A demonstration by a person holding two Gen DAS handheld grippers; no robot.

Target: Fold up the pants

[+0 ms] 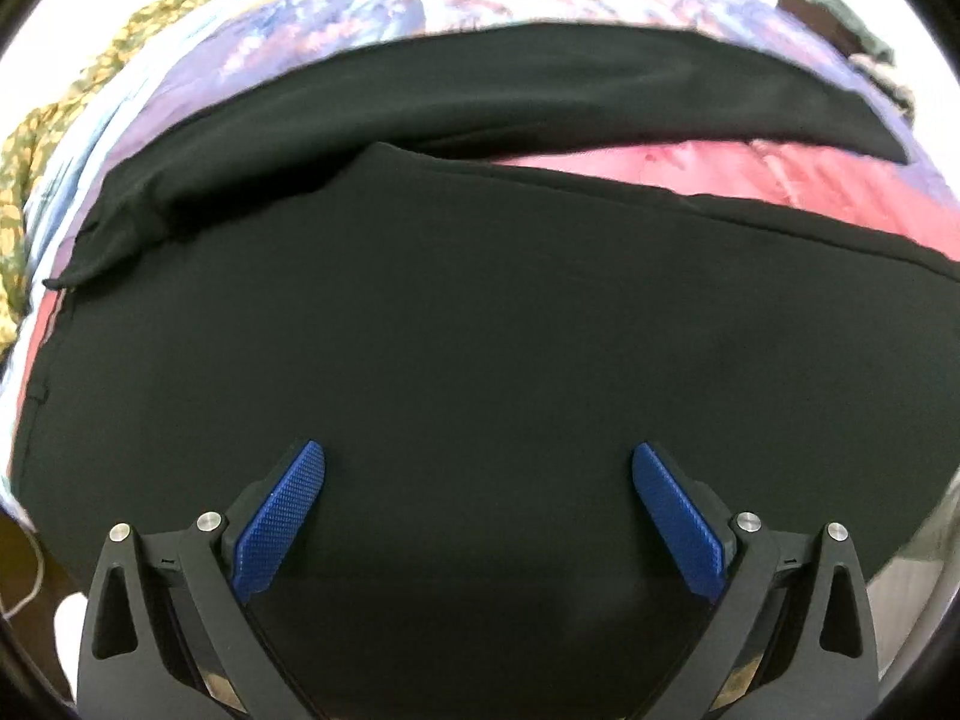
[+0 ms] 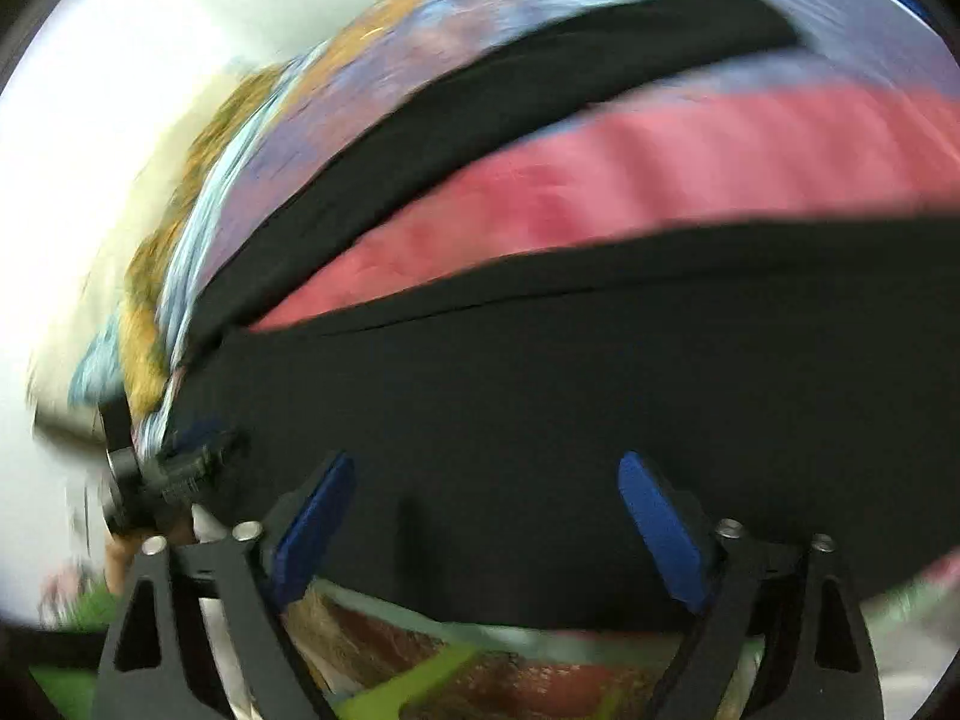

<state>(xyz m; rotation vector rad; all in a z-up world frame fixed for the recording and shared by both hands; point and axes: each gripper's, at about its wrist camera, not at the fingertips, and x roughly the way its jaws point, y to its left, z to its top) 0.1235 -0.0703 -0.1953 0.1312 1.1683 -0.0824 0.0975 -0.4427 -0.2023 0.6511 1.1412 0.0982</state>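
Black pants [image 1: 480,312] lie spread on a bed, their two legs running off to the right and split by a pink wedge of cover. My left gripper [image 1: 479,456] hovers close over the wide black cloth near the waist, its blue pads [image 1: 282,516] wide apart with nothing between them. In the blurred right wrist view the same pants [image 2: 540,384] fill the middle. My right gripper [image 2: 485,465] stands open above their near edge, no cloth caught between its blue pads [image 2: 660,528]. The left gripper's body [image 2: 156,474] shows at the left of that view.
The bedcover [image 1: 780,180] is patterned in pink, purple and blue. A yellow-green patterned cloth [image 1: 36,144] bunches at the bed's left side. A white wall [image 2: 120,120] lies beyond. Below the pants' near edge a red and green patterned strip [image 2: 480,672] shows.
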